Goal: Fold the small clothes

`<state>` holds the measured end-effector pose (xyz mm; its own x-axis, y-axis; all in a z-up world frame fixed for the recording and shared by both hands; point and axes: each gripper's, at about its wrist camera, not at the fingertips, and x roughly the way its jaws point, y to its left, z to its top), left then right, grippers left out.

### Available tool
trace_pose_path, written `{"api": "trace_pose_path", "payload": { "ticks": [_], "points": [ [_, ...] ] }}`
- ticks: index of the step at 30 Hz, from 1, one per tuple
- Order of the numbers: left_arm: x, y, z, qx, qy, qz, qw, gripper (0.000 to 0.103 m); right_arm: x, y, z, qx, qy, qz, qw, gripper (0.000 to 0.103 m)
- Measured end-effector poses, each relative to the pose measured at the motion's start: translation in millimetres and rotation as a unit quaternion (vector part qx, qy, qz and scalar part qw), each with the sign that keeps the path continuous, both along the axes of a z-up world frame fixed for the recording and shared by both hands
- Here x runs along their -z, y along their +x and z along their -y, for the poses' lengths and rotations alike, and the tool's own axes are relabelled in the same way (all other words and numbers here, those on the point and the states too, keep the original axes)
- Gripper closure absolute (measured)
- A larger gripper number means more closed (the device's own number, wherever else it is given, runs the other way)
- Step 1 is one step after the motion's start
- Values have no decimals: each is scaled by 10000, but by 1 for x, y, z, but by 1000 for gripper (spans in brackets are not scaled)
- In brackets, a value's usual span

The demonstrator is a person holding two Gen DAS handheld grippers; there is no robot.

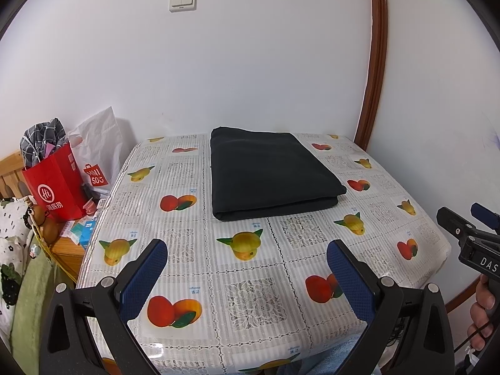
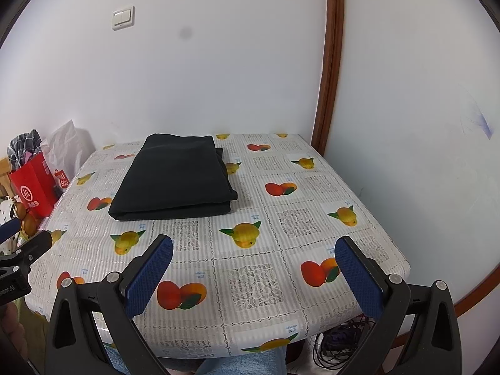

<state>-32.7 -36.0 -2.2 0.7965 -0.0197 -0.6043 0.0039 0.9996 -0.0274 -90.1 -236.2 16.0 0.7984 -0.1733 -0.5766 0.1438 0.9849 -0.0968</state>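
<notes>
1. Far left of the left gripper [image 1: 247, 276], beyond the table edge, we noted a red paper bag [image 1: 54, 184] bearing a white circular "Hi" logo above Chinese characters that we could not read with confidence.
2. Just right of that bag stood a white plastic bag [image 1: 97, 147] with a red shopping-bag emblem reading "MINISO".
3. The left gripper was held above the near edge of the fruit-print tablecloth [image 1: 250, 297]; its blue-padded jaws stood wide apart and gripped nothing.
4. Ahead of both grippers, well apart from each, the black garment [image 1: 268, 172] lay near the wall as a flat rectangle, already folded in layers.
5. We judged the folding largely complete. If another fold were wanted, each gripper would best pinch one near corner, taking all layers at once, then carry both corners at equal height toward the far edge, so the stack would not skew.
6. The lower layer protruded slightly at the garment's right side; we judged that a careless grip might catch only the top layer.
7. Small blue labels on the tablecloth squares were too small to read.
8. The right gripper [image 2: 253, 276] hovered likewise over the near table edge, jaws spread and empty.
9. In the left wrist view, the right gripper's body showed white letters "DAS", cut off by the frame.
</notes>
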Motion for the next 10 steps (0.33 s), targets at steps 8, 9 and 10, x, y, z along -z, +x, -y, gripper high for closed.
{"api": "trace_pose_path", "payload": {
  "ticks": [8,9,10],
  "points": [
    [-3,-1,-1,43,-4,48,10000,0,0,0,-1,-13,-7,8,10000,1],
    [-4,-1,-1,54,2,60,10000,0,0,0,-1,-17,-5,6,10000,1],
    [-5,0,-1,82,13,60,9999,0,0,1,-2,-28,0,-2,10000,1]
  ]
}}
